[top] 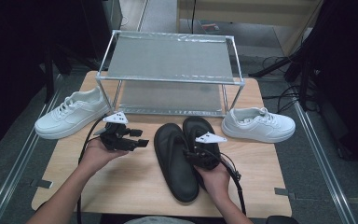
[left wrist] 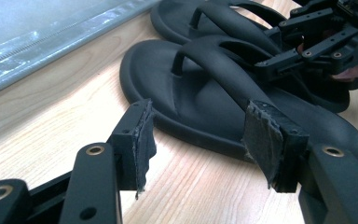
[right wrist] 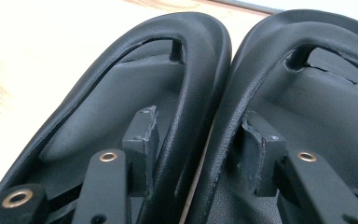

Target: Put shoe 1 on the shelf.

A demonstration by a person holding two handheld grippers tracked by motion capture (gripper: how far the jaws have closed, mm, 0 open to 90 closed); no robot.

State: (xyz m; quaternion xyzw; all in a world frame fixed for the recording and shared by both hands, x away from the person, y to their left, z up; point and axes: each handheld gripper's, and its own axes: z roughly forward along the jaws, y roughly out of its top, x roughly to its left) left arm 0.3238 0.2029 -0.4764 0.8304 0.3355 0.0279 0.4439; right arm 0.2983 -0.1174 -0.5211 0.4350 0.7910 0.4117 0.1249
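Right gripper (top: pixel 204 154): nearest the person, it is reaching into the pair of black sandals (top: pixel 186 154), one jaw inside each, with the two inner straps (right wrist: pixel 200 107) pinched together between the pads.
Grip state: the pads are pressing on the straps, so both sandals are being gripped at once.
Left gripper (top: pixel 135 140): it is hovering just left of the pair, jaws standing wide and holding nothing.
Sandals: they are lying side by side at the table's (top: pixel 135 186) middle, in front of the shoe rack (top: pixel 170 58).
Risk: the straps are soft (and rounded), so one could be slipping out on lifting, dropping a sandal.
Farther off: white sneakers (top: pixel 72 114) are flanking the rack; a swinging sandal might be knocking one.
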